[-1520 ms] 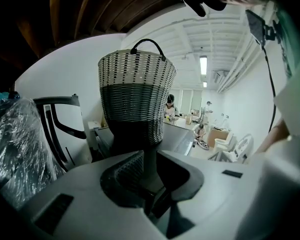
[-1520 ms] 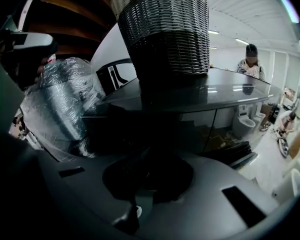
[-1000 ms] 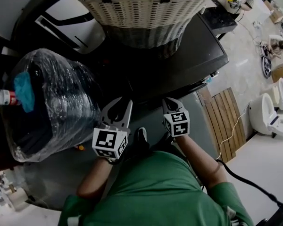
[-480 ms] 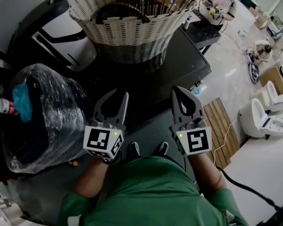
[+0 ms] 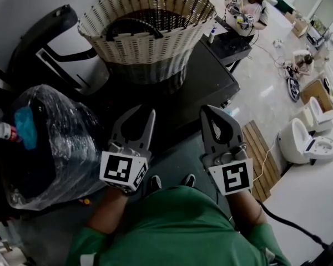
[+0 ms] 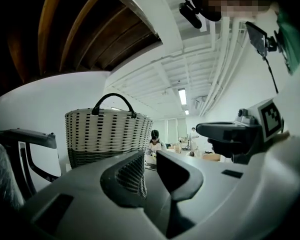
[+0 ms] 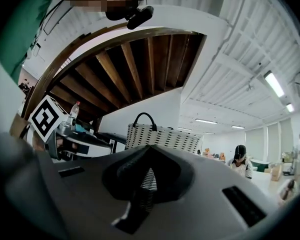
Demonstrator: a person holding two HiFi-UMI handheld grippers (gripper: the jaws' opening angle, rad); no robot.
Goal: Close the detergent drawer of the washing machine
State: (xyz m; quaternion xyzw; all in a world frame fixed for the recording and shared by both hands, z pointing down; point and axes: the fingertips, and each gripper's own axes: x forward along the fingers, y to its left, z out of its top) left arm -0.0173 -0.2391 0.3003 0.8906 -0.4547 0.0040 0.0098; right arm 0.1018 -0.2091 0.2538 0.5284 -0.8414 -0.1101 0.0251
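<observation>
The washing machine's dark top (image 5: 211, 82) fills the middle of the head view, and a wicker basket (image 5: 147, 26) stands on its far part. No detergent drawer shows in any view; the machine's front is hidden under its near edge. My left gripper (image 5: 145, 111) hovers over the near edge, slightly open with a narrow gap and nothing between its pads (image 6: 132, 176). Beside it on the right, my right gripper (image 5: 206, 110) is shut and empty, its jaws meeting in the right gripper view (image 7: 147, 176). Both point toward the basket (image 6: 107, 136).
A plastic-wrapped black bundle (image 5: 50, 143) with a bottle (image 5: 3, 131) sits close on the left. A wooden slatted board (image 5: 261, 154) and white toilets (image 5: 305, 140) lie on the floor to the right. A person (image 5: 247, 4) sits at a far desk.
Both grippers have come up and forward over the machine's near edge. The right one, low and half hidden before, now shows in full. The head view has tilted, so more of the basket shows.
</observation>
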